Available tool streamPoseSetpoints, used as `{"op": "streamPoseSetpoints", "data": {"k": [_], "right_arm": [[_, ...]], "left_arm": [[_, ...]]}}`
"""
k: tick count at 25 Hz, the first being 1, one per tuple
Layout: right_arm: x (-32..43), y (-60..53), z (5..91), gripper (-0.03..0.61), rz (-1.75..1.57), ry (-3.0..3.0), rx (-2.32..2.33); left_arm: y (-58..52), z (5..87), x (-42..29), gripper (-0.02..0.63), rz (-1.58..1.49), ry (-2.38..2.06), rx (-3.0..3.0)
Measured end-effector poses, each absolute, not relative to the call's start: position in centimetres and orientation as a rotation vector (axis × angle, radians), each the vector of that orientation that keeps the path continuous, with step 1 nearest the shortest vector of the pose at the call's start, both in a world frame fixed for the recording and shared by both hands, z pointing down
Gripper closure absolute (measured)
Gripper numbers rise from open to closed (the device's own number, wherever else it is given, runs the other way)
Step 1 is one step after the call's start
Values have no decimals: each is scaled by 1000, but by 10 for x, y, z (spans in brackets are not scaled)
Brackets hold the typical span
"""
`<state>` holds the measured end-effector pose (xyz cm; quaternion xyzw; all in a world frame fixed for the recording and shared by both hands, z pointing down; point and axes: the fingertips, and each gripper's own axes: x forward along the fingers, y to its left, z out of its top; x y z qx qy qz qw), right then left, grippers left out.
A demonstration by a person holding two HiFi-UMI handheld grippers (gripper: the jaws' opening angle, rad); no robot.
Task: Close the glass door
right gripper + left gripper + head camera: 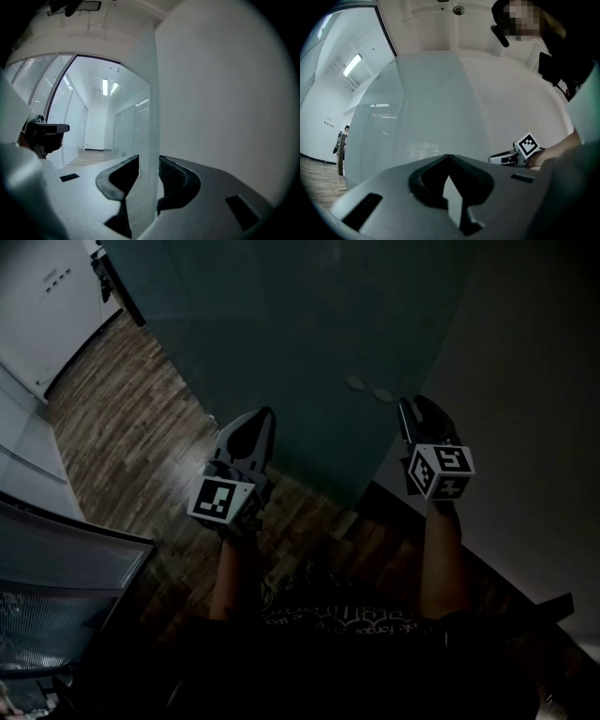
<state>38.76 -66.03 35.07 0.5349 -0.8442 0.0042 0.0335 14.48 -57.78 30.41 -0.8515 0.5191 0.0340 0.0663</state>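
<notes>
The right gripper (149, 161) has its jaws wide apart, straddling the free edge of the glass door (309, 334). No pad visibly presses on the pane, so I judge that nothing is clamped. Loose like that, the edge could slide out of the jaws once the hand pushes, and the smooth glass gives the pads little to hold. The outer jaw lies between the door and the wall (525, 381). If the gap narrows with the jaw there, it may get pinched or knock the pane. A hard shove could also send the door home with a bang.

The left gripper (449, 157) has its jaws together and holds nothing. Its tip points at the door's broad face and could skid if it is used to push.

In the head view the door runs from 12 o'clock down to just below centre. The left gripper is at 9 o'clock close to centre, the right at about 2 o'clock, and the wood floor (122, 409) at 10 o'clock. The pane is blue-green, glossy and thick, with no frame on the edge in view. Two small round fittings (368, 388) sit near that edge. It appears not yet shut.
</notes>
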Motion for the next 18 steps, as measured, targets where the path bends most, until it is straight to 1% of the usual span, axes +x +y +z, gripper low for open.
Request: {"op": "streamPoseSetpoints", "data": {"k": [8, 18], "right_arm": [[382, -650, 336, 462, 15, -2621, 1608], [370, -625, 347, 462, 10, -2655, 1559]], "left_arm": [[-567, 289, 150, 612, 87, 1578, -2561], [-536, 295, 151, 612, 74, 1605, -2530]]}}
